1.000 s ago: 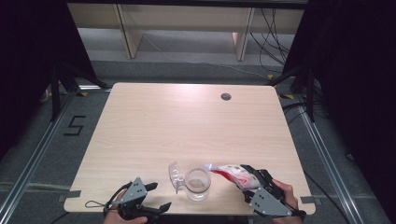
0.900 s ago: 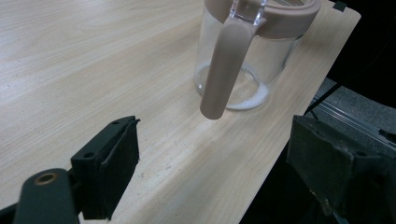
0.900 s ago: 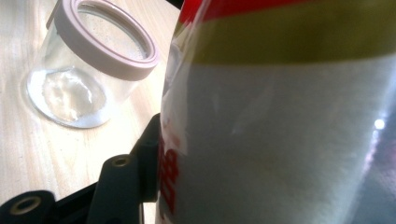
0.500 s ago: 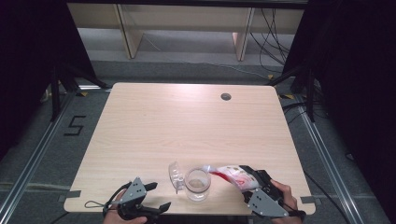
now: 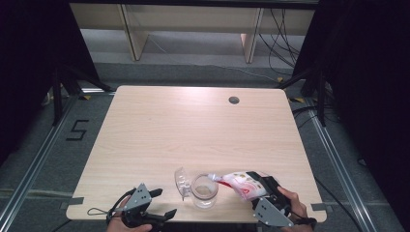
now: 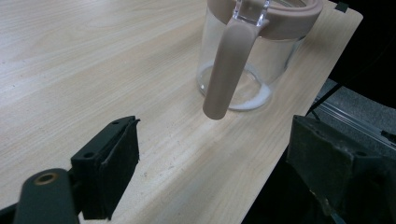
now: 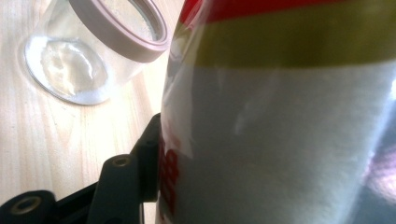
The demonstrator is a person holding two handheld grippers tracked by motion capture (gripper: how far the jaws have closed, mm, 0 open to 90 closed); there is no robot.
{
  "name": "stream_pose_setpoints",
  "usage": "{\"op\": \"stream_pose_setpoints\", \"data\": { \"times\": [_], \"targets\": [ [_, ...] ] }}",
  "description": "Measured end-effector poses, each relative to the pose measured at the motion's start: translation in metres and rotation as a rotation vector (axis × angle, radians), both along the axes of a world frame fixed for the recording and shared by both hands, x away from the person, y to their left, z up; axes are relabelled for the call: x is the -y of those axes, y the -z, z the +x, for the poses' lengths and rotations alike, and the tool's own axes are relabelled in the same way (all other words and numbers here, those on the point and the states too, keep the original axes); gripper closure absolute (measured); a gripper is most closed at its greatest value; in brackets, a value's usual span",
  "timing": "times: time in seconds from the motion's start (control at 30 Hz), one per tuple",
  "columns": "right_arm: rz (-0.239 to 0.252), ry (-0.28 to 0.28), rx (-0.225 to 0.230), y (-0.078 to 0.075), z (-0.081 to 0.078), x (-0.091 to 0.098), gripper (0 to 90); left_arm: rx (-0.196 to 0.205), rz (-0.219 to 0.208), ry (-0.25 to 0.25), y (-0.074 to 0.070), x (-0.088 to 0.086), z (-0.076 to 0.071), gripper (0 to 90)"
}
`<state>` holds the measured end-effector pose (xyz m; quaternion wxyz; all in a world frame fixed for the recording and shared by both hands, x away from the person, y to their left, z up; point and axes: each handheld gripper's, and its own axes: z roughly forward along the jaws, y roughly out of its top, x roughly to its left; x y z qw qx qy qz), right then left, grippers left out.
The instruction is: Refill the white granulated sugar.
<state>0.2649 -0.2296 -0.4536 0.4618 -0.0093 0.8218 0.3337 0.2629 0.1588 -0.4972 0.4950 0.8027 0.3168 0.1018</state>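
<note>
Down at the near edge of the table [image 5: 193,121] the right gripper [image 5: 265,189] holds a pouch [image 5: 240,183], red and white, tipped over so its spout reaches the mouth of a glass jar [image 5: 204,190] just to its left. The jaws are about half open and clamped on the pouch's body; in the right gripper view the pouch [image 7: 289,121] bulges between them, with the jar [image 7: 93,51] below and to the left. A thin white layer lies on the jar's bottom.

The pouch looks soft and light, a film bag that gives under pressure (squeeze harder and I'd expect the contents to shoot out). The middle of the body, where it is held now, seems the right place; nearer the spout it would likely fold and choke the flow.

The jar is another matter: stiff, smooth, breakable, probably slippery on the wood and easy to nudge. Its clear lid [image 5: 181,182] hangs open on the left side, and a pinkish clasp [image 6: 229,70] dangles from the rim. I'd take it around the wall under the rim, not by the clasp.

The left gripper [image 5: 161,207] rests near the front left, jaws wide apart and empty, aimed at the jar.
</note>
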Motion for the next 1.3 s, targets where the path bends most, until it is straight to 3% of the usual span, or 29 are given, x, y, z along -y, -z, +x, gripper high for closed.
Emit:
{"op": "stream_pose_setpoints", "data": {
  "times": [0.07, 0.2, 0.23, 0.3, 0.4, 0.5, 0.57, 0.67, 0.77, 0.8, 0.93, 1.0, 1.07, 1.1, 1.13, 1.2, 1.27, 1.3],
  "targets": [
    [0.0, 0.006, 0.002, 0.0, 0.0, 0.0, 47.6, -0.001, 0.006, -0.004, 0.0, 0.0, 0.0, 16.4],
    [-0.078, -0.022, 0.057, -0.002, 0.004, -0.003, 47.7, -0.016, -0.008, -0.014, 0.001, 0.0, -0.002, 16.4],
    [-0.06, -0.003, 0.036, 0.0, 0.003, -0.004, 47.7, -0.015, -0.007, -0.013, 0.001, 0.0, -0.002, 16.4],
    [-0.106, -0.033, 0.077, -0.001, 0.007, -0.006, 47.7, -0.014, -0.008, -0.014, 0.001, 0.0, -0.002, 16.4],
    [-0.134, -0.041, 0.096, -0.001, 0.01, -0.007, 47.7, 0.0, 0.003, 0.0, 0.001, -0.001, -0.001, 16.4],
    [-0.18, -0.054, 0.116, -0.002, 0.014, -0.009, 47.7, -0.015, -0.014, -0.017, 0.002, 0.001, -0.001, 16.4],
    [-0.183, -0.054, 0.122, -0.002, 0.015, -0.008, 47.8, 0.003, -0.004, -0.004, 0.002, 0.0, -0.001, 16.4],
    [-0.199, -0.052, 0.131, -0.002, 0.017, -0.009, 47.8, 0.0, -0.006, -0.005, 0.002, 0.0, -0.001, 16.4],
    [-0.238, -0.081, 0.165, -0.006, 0.019, -0.011, 47.8, 0.002, 0.007, -0.005, 0.001, -0.001, -0.001, 16.4],
    [-0.207, -0.059, 0.138, -0.002, 0.017, -0.011, 47.8, 0.005, -0.002, -0.001, 0.002, 0.0, -0.001, 16.4],
    [-0.249, -0.072, 0.15, -0.002, 0.018, -0.015, 47.9, 0.003, -0.007, -0.004, 0.002, 0.0, -0.001, 16.4],
    [-0.279, -0.109, 0.176, -0.005, 0.02, -0.016, 47.9, 0.003, 0.012, -0.004, 0.001, -0.001, -0.001, 16.4],
    [-0.293, -0.079, 0.179, -0.005, 0.018, -0.017, 47.9, -0.003, -0.004, -0.007, 0.002, 0.0, -0.001, 16.4],
    [-0.336, -0.077, 0.207, -0.006, 0.018, -0.017, 48.0, -0.011, 0.01, -0.019, 0.001, 0.0, -0.002, 16.4],
    [-0.323, -0.059, 0.191, -0.004, 0.018, -0.017, 48.0, -0.008, 0.023, -0.014, 0.001, -0.001, -0.001, 16.4],
    [-0.334, -0.075, 0.205, -0.007, 0.02, -0.017, 48.1, -0.01, 0.004, -0.011, 0.001, 0.0, -0.002, 16.4],
    [-0.317, -0.058, 0.185, -0.005, 0.018, -0.017, 48.1, -0.007, 0.006, -0.009, 0.001, 0.0, -0.002, 16.4],
    [-0.343, -0.068, 0.202, -0.006, 0.018, -0.019, 48.1, -0.011, 0.016, -0.012, 0.002, -0.001, -0.001, 16.4]
  ]
}}
